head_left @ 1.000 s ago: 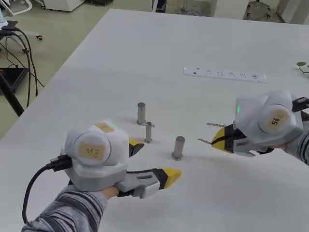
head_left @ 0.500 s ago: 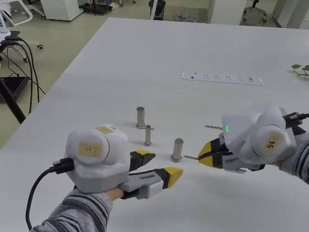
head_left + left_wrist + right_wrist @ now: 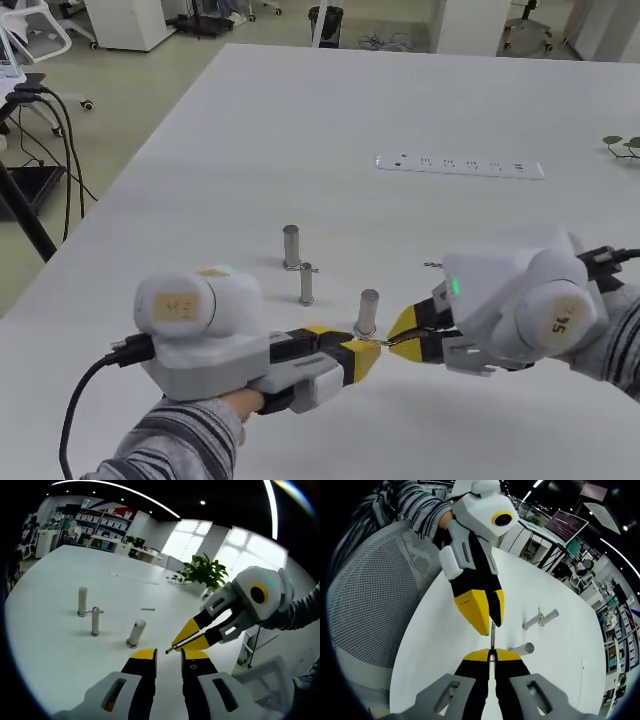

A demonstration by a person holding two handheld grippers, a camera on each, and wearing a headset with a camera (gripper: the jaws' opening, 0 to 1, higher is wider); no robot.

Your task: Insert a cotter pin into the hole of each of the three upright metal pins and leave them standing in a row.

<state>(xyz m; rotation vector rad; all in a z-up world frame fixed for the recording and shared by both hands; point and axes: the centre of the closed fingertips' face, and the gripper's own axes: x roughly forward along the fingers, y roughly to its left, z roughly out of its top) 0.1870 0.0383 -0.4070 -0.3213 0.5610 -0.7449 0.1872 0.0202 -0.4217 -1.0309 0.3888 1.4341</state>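
White tabletop [image 3: 250, 120], wide and plain. Left gripper [image 3: 169, 654] sits toward the near edge, jaws spread with a gap between them. Right gripper [image 3: 491, 653] faces it tip to tip, jaws pressed together on a held cotter pin [image 3: 177, 645]. That pin lies roughly level, its free end reaching into the left gripper's gap without touching either jaw. Power strip [image 3: 460, 166] lies flat well beyond, toward the far edge.

Three metal pins stand upright in a slanted row just beyond the gripper tips:
- far pin [image 3: 291, 246], plain
- middle pin [image 3: 307, 284], with a fitted cotter pin [image 3: 88, 612] crosswise through its top
- near pin [image 3: 368, 312], plain, just beside the held cotter pin

Loose cotter pin [image 3: 432, 265] lies flat on the tabletop, right of the row.
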